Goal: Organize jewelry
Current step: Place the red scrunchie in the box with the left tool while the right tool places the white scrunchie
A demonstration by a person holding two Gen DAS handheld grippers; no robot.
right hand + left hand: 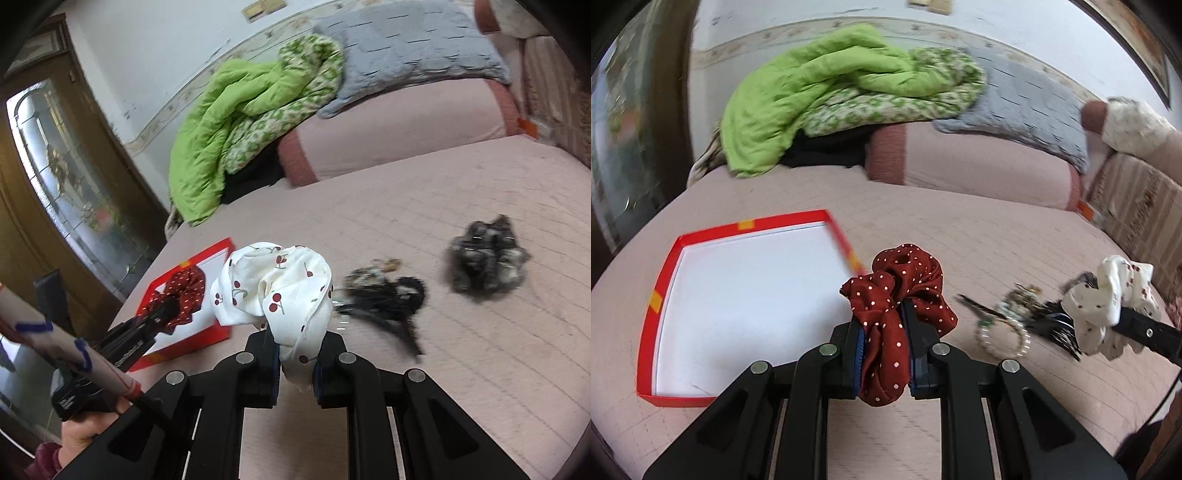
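Observation:
My left gripper is shut on a dark red polka-dot scrunchie and holds it just right of a red-rimmed box with a white floor. My right gripper is shut on a white cherry-print scrunchie, held above the pink bed. In the right wrist view the left gripper carries the red scrunchie over the box. In the left wrist view the white scrunchie hangs at the right. A pearl bracelet and dark hair clips lie between them.
A dark grey scrunchie and a pile of black clips and hair ties lie on the pink bedspread. A green quilt, a grey pillow and a pink bolster lie at the back. A wooden cabinet stands at the left.

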